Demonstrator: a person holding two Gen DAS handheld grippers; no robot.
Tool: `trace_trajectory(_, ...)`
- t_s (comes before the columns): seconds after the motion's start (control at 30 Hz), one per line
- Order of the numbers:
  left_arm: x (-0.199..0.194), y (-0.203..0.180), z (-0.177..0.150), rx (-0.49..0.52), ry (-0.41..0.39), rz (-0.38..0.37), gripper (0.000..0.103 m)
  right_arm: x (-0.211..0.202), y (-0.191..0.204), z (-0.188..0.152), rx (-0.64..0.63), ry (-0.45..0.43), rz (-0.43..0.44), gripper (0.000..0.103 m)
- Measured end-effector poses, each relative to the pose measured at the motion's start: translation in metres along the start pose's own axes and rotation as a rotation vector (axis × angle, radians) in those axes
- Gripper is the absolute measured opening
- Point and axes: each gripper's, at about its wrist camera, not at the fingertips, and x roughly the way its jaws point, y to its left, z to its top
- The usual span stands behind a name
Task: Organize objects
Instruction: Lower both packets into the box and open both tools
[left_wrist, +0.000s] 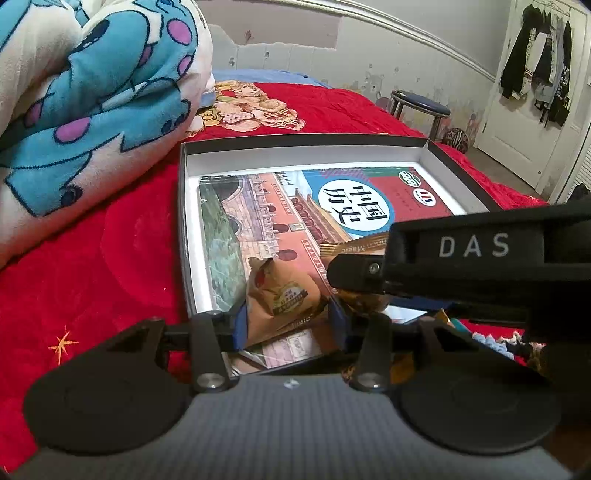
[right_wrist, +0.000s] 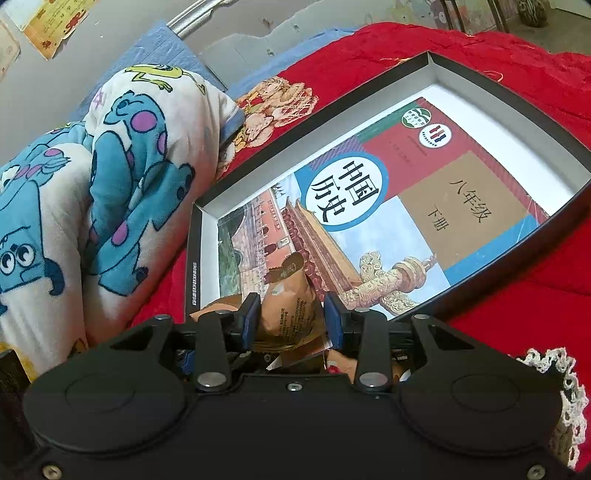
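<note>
Holding two light, crinkly snack packets over the box's (right_wrist: 436, 61) near end, atop the textbook (right_wrist: 424, 206): left gripper (left_wrist: 286, 317) clamping one by its belly, right gripper (right_wrist: 291, 312) likewise. Soft, crushable, slippery film.

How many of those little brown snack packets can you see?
2. One snack packet sits between the left gripper fingers, over the textbook in the box. The other is in the right gripper. More may be hidden beneath.
</note>
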Motion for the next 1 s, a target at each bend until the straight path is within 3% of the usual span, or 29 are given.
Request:
trace_trajectory(0.37,-0.001,0.000,0.001,-0.006,0.004,0.005,0.052,-0.001,0.002,-0.001,-0.011,-0.004,-0.004,0.037)
trace_trajectory(0.43,-0.002,-0.001,0.001,-0.006,0.005,0.006,0.059,-0.001,0.005,-0.002,-0.025,-0.009,-0.011,0.038)
trace_trajectory(0.6,-0.005,-0.001,0.003,-0.001,0.001,0.011,0.062,-0.002,0.003,0.000,-0.013,-0.013,0.009,0.041)
trace_trajectory(0.8,-0.009,-0.005,0.003,0.027,-0.007,0.036,0.071,-0.002,0.006,0.001,-0.006,-0.005,0.059,0.059)
trace_trajectory(0.9,-0.015,-0.001,0.005,0.004,-0.006,0.030,0.080,-0.007,0.008,0.002,-0.001,-0.013,0.069,0.067)
trace_trajectory(1.0,-0.022,0.006,0.009,-0.036,-0.005,0.000,0.080,-0.017,0.005,0.006,0.028,-0.027,0.082,0.079)
